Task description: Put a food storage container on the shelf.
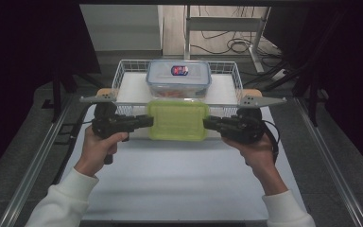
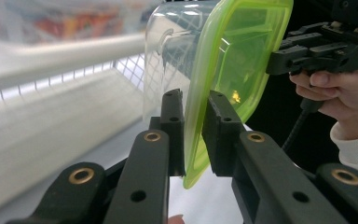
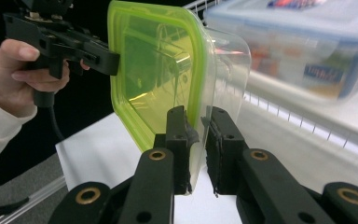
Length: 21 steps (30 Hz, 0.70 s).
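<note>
The green-lidded clear container (image 1: 178,120) hangs at the centre of the high view, just before the front rail of the white wire basket (image 1: 123,71), pinched by its rim at both ends: the left gripper (image 1: 147,121) and the right gripper (image 1: 208,124) are each clamped narrowly on the lid's edge. Such thin holds could slip if the hands drift apart or tilt unevenly, and the tub might clip the rail or the blue-lidded box (image 1: 178,78) sitting in the basket just behind.
</note>
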Tool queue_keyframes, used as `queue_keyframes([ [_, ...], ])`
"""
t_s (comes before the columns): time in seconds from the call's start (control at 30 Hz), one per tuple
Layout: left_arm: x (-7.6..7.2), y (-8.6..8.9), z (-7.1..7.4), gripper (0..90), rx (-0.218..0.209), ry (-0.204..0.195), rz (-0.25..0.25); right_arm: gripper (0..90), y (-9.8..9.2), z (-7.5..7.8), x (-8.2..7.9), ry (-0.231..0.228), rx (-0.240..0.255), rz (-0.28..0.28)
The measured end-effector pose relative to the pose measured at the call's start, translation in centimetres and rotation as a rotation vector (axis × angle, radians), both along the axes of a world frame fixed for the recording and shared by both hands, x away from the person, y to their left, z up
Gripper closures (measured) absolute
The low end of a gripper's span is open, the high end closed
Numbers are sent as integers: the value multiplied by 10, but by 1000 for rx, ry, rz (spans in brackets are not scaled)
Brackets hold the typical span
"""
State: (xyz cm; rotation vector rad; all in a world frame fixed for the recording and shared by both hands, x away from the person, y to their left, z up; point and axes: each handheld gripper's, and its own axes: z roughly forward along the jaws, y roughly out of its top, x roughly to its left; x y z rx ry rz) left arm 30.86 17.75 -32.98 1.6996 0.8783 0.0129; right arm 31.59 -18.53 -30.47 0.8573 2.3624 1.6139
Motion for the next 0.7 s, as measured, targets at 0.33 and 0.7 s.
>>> queue_keyframes([
  [0.33,32,5,37,800,-1,-42,-2,799,5,41,26,-43,8,-10],
  [0.7,81,12,72,799,5,-22,-7,804,9,67,74,-8,73,-21],
])
